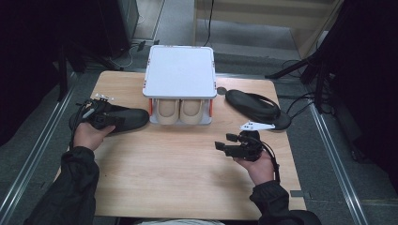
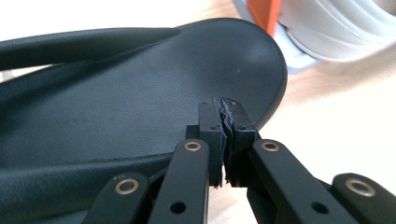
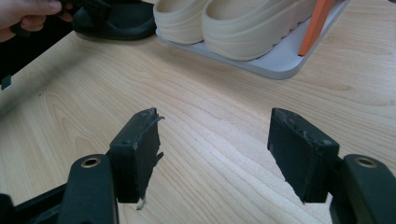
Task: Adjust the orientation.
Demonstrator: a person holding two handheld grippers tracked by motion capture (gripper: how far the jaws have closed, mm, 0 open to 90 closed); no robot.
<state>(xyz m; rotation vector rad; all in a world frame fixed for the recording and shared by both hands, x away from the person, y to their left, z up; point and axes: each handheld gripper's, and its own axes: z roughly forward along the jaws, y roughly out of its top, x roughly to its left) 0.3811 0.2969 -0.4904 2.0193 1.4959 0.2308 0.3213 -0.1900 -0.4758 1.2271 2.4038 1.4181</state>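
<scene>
A black slipper lies at the left of the wooden table. My left gripper rests over it, pointing right. In the left gripper view its pads meet over the edge of the slipper's footbed, and I see nothing between them. A second black slipper lies at the right rear. My right gripper hovers over bare wood at the right front, jaws wide apart and empty.
A white two-level rack with orange posts stands at the table's far middle. A pair of beige clogs sits on its lower shelf. Cables and dark stands surround the table on the floor.
</scene>
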